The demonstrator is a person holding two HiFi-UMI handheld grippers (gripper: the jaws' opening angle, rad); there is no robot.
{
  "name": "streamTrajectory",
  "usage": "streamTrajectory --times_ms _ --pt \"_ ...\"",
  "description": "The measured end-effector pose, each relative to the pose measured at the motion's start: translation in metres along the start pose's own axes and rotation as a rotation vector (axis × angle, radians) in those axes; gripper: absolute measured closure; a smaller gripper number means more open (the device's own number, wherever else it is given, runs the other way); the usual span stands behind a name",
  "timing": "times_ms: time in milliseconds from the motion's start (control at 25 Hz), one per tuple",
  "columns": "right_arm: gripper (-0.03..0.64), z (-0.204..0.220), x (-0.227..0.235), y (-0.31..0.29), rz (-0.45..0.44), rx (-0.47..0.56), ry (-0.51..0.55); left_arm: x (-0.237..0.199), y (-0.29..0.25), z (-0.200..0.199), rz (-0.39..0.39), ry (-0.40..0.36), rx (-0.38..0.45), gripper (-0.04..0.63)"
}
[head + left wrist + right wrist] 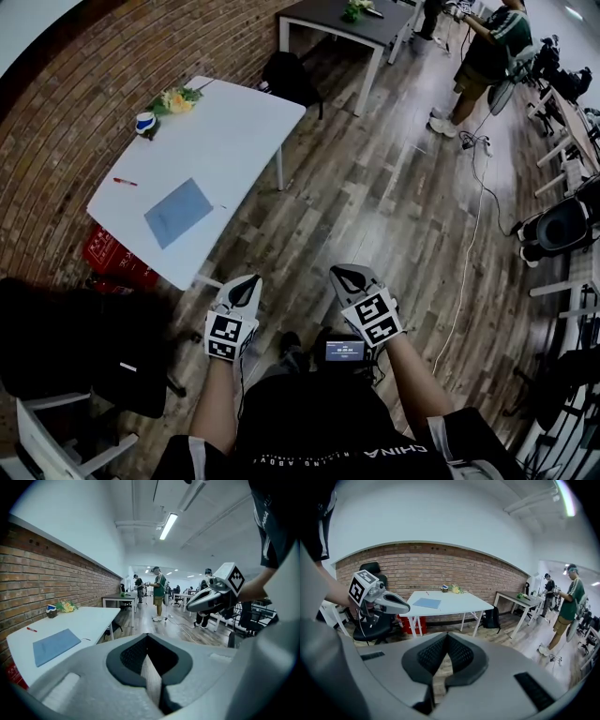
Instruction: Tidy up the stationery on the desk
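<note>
both grippers closed and empty, off the desk

the white desk (234,131) stands along the brick wall. on its top, a blue notebook (178,212) lies flat toward the near end. a red pen (125,182) lies just beyond the notebook, close to the wall-side edge and apart from it. a bunch of flowers (174,100) and a small cup (144,121) sit at the far end by the wall.

the left gripper (246,286) is held over the wooden floor, just off the desk's near corner and not touching it. its jaws are pressed together tip to tip with nothing between them. the right gripper (352,279) is beside it, farther from the desk, jaws likewise pressed together and empty.

a red box (117,258) sits under the desk's near end, and a black chair (56,347) stands near that end. a black bag (291,75) rests on the floor at the desk's far end.
</note>
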State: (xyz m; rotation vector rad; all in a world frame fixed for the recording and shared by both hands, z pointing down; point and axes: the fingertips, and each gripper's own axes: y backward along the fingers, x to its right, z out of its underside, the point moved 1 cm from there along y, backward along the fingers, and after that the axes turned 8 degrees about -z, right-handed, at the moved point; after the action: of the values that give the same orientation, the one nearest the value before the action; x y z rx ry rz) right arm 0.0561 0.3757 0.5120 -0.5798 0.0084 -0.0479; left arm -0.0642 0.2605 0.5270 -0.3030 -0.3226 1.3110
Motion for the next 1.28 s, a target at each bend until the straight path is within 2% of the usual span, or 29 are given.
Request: streamTrajectory --times_ms 240,680,960,1280 --pt "0.607 -0.008 0.034 -0.029 -0.044 0.0 0.01 -0.012 -0.04 -0.008 -0.023 0.011 -0.013 0.597" --pt "0.607 -0.05 0.121 -0.088 -0.193 0.029 0.083 -0.043 -0.115 -0.044 -0.151 0.051 -0.028 0.597" --pt "0.607 -0.067 0.159 -0.116 -0.316 0.024 0.114 -0.062 -0.134 -0.06 -0.291 0.08 -0.043 0.597" --pt "0.607 -0.077 0.161 -0.156 -0.436 -0.011 0.156 -0.086 -0.129 -0.039 -0.429 0.166 -0.092 0.597"
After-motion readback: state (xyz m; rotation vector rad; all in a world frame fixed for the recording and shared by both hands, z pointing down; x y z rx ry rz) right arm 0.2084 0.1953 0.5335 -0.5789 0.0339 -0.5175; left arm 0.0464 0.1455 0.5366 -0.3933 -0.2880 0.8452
